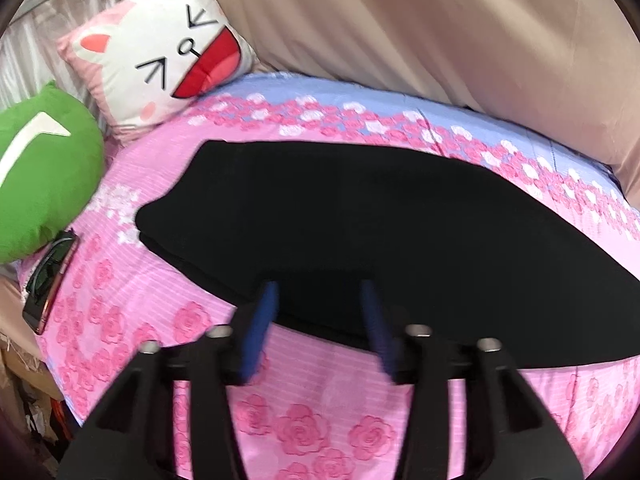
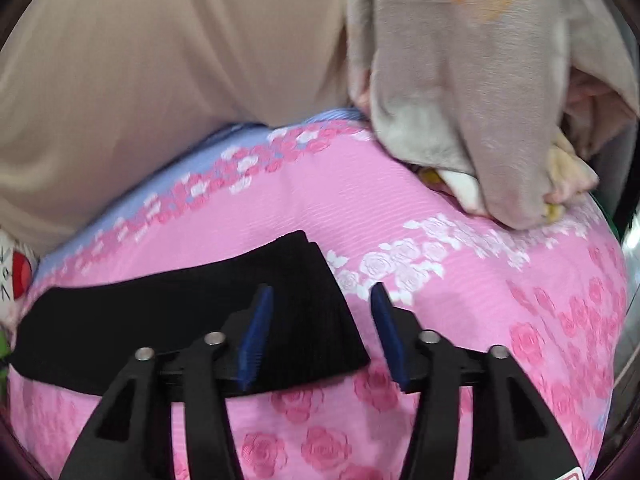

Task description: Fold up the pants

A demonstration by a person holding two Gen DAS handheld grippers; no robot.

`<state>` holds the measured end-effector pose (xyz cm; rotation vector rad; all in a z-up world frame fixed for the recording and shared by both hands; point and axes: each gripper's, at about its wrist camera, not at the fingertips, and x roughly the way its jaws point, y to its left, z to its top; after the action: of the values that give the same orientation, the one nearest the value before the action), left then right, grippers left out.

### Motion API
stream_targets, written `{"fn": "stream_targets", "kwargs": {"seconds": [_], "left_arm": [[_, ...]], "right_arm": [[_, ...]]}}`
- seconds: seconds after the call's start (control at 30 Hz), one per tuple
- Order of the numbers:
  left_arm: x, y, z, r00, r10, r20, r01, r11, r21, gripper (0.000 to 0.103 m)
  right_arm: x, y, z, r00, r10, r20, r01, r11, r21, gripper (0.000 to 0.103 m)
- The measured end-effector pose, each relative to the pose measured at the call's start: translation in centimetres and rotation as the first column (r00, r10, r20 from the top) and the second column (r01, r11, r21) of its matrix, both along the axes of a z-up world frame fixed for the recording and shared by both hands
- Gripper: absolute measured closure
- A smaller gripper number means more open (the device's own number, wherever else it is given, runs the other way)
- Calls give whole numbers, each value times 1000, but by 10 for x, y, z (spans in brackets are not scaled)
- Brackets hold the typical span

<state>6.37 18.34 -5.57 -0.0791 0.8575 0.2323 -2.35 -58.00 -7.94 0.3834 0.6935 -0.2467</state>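
Observation:
Black pants (image 1: 360,224) lie flat on a pink rose-print bedspread (image 1: 304,424), folded lengthwise into a long strip running left to right. My left gripper (image 1: 320,292) is open and empty, its blue fingers (image 1: 264,332) hovering over the near edge of the pants. In the right wrist view the ribbed end of the pants (image 2: 256,280) lies at centre left. My right gripper (image 2: 322,292) is open and empty above that end's right edge; the left finger is over the cloth, the right finger (image 2: 388,332) over the bedspread (image 2: 480,280).
A cat-face pillow (image 1: 168,52) and a green cushion (image 1: 44,176) sit at the bed's left end, with a phone and sunglasses (image 1: 50,280) near the left edge. A beige sheet (image 1: 440,32) rises behind the bed. A grey blanket heap (image 2: 480,92) lies at the far right.

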Motion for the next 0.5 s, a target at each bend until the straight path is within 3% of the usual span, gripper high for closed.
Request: {"fn": "stream_targets", "kwargs": {"seconds": [0.07, 0.17, 0.2, 0.27, 0.33, 0.43, 0.5], "left_arm": [[-4, 1, 0, 1000, -2, 13, 2, 1000, 9, 53], [-7, -4, -2, 1000, -27, 13, 27, 1000, -4, 53], [-9, -7, -2, 999, -43, 13, 43, 999, -5, 53], [-12, -14, 0, 998, -59, 21, 59, 998, 17, 53], [-15, -19, 2, 998, -65, 27, 64, 997, 37, 53], [-18, -25, 7, 996, -85, 30, 84, 996, 40, 52], [-17, -30, 8, 995, -93, 33, 92, 995, 46, 50]], "right_arm": [[-8, 0, -6, 1000, 2, -7, -2, 999, 41, 51], [-3, 6, -16, 999, 15, -45, -14, 1000, 28, 52], [2, 8, -21, 998, 24, -61, -22, 999, 34, 62], [14, 12, -31, 993, 35, -110, -31, 999, 38, 91], [18, 15, -29, 994, 30, -108, -28, 999, 25, 93], [4, 10, -7, 1000, 2, -16, -2, 1000, 14, 93], [11, 1, -19, 997, 1, -71, 1, 1000, 28, 89]]}}
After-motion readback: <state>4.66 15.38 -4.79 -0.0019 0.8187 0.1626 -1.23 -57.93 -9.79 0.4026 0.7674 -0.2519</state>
